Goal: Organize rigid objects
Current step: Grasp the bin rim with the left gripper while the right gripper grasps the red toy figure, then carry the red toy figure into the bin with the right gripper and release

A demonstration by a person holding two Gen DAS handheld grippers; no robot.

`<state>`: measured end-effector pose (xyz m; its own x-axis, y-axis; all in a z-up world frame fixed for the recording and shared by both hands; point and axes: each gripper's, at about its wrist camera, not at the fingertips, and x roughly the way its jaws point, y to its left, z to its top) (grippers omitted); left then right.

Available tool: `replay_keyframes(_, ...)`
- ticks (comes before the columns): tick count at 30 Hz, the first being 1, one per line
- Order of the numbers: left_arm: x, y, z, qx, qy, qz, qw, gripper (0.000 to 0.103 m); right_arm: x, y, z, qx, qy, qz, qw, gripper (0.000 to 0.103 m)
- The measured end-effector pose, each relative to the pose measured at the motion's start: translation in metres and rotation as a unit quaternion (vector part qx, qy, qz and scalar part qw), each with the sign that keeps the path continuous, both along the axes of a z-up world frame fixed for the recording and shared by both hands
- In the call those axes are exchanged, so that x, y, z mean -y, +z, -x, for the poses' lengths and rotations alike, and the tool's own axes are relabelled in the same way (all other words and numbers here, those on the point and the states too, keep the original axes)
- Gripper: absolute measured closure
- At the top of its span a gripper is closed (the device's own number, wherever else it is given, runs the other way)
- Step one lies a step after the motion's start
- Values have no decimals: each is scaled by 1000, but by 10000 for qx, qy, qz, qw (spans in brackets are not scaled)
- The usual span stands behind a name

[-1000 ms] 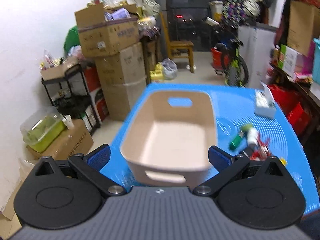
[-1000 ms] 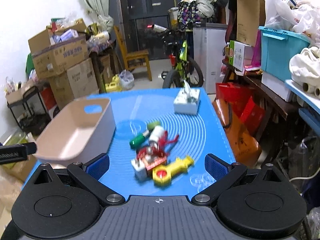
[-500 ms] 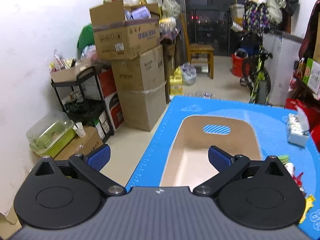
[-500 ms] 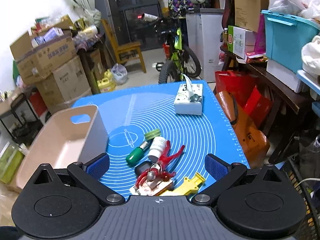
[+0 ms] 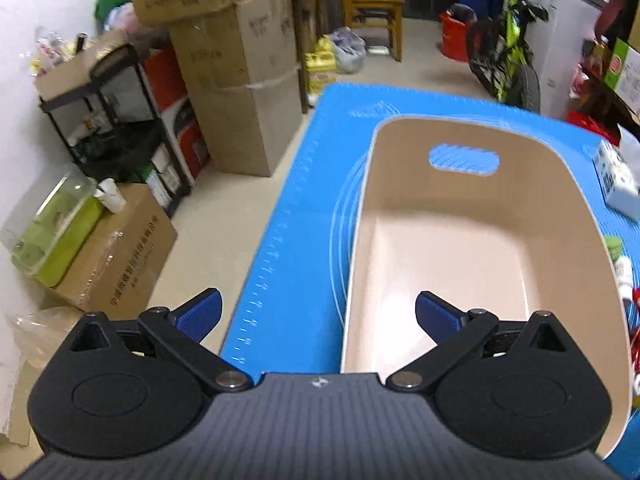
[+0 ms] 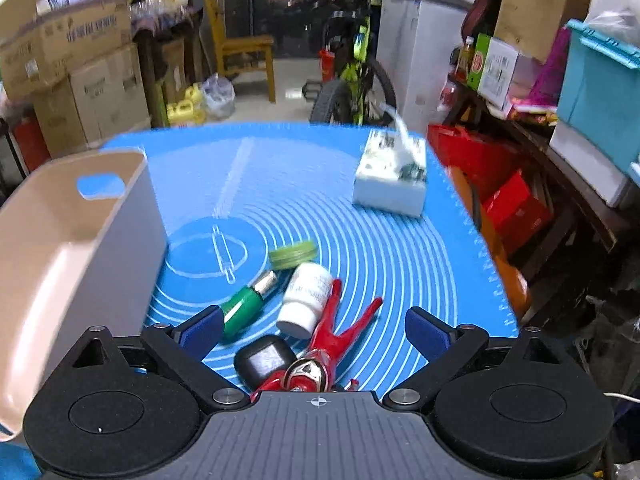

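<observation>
The beige plastic bin (image 5: 472,240) stood empty on the blue desk mat (image 6: 360,240), ready to receive the pile beside it, and the left gripper (image 5: 318,316), fingers apart and holding nothing, hung over its near left rim. The right gripper (image 6: 312,328), also spread and empty, hovered above the red action figure (image 6: 320,344), which lay between its fingers beside a white pill bottle (image 6: 306,300), green bottle (image 6: 246,304) and black earbud case (image 6: 264,360)

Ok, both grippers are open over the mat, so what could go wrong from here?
The red figure, white bottle, black case and green bottle lie packed together, so the right gripper may nudge neighbours. Both bottles could roll. The left gripper straddles the bin wall and may bump it.
</observation>
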<state>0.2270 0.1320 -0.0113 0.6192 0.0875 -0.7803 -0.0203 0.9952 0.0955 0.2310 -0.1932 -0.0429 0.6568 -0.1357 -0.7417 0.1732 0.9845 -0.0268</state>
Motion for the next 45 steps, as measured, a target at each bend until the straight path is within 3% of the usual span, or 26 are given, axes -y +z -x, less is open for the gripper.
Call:
replay_keyframes(2,-2,-5,-3,-74,-83,31,9999,6,0,-9,-7,-165,-51,-39,9998,8)
replay_keyframes(4,-4,-10,-4,-232,-103,67,9997,19,-1,-18,-12,-299,-78,-9,9995,10)
replay_keyframes(9,-10,-11,-7,-401,-54,57,9992,25,4,-32,-19,-594,-182,-11,9981,15)
replay_keyframes(12,-10,-13,-9,-499,-55,131,9987,34,13,-39,-23,-756,-314,-178,9965,21)
replay_keyframes(14,-11,-16,-10,-570,-44,159,9982,47,19,-43,-26,-854,-398,-375,9948,26)
replay_keyframes(18,-13,-22,-12,-706,-65,204,9973,60,26,-48,-31,-965,-535,-644,9918,30)
replay_keyframes(24,-12,-28,-14,-873,-183,295,9956,74,36,-56,-40,-1133,-768,-870,9868,44)
replay_keyframes(30,-8,-30,-15,-924,-312,405,9944,96,40,-60,-43,-1227,-816,-1114,9828,67)
replay_keyframes(37,-7,-32,-14,-902,-293,426,9946,97,35,-50,-36,-1136,-792,-896,9863,68)
replay_keyframes(45,-5,-32,-12,-893,-296,413,9947,97,27,-10,-25,-388,-754,-683,9941,68)
